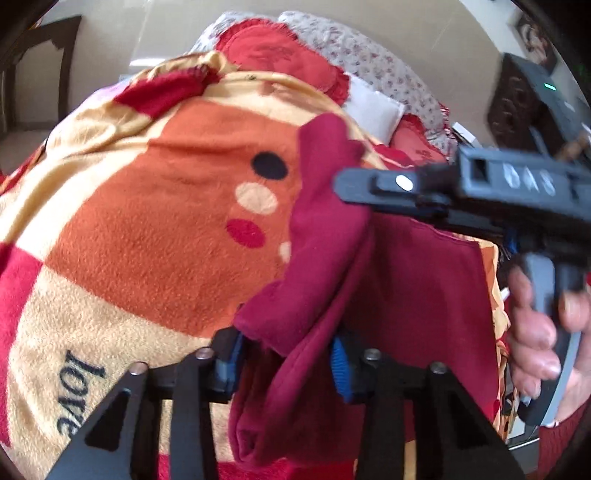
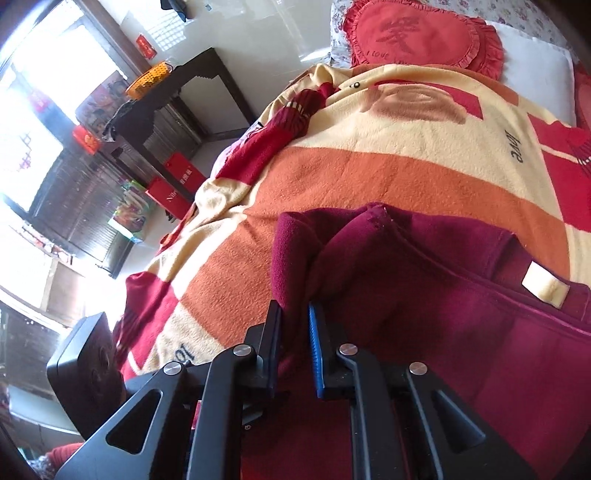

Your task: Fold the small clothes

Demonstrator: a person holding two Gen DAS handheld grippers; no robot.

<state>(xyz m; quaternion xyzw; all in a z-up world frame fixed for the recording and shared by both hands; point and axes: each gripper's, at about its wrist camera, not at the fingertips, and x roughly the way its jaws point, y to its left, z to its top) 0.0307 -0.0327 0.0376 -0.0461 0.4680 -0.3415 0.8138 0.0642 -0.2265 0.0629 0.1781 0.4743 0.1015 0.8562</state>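
1. Nearest the left wrist camera, the left gripper (image 1: 284, 354) has a thick bunch of the maroon fleece garment (image 1: 406, 280) between its blue-padded fingers (image 1: 338, 363); they stand partly apart, and the cloth fills the gap, so it reads as a grip on the garment.
2. In the right wrist view, the right gripper (image 2: 295, 332) pinches a raised fold of the same garment (image 2: 424, 288); its fingers are closed on the cloth with only fabric between them.
3. The garment lies on the bed, over an orange, cream and red blanket (image 1: 147, 206), with its near edge lifted by both grippers. A cream label (image 2: 545, 286) shows on its upper side.
4. Beyond it, a red heart-shaped cushion (image 2: 417, 33) and a white pillow (image 2: 532, 70) sit at the head of the bed.
5. Risks, as I judge them: the left grip holds several layers, so the fold could come out bunched or uneven; the fleece could slide from either pinch if the two pull apart; the blanket could be dragged along if a pad caught it.
6. Pose: both grippers point down at a slant towards the bed. The right one crosses the left view, and a hand (image 1: 535, 332) is wrapped round its handle.
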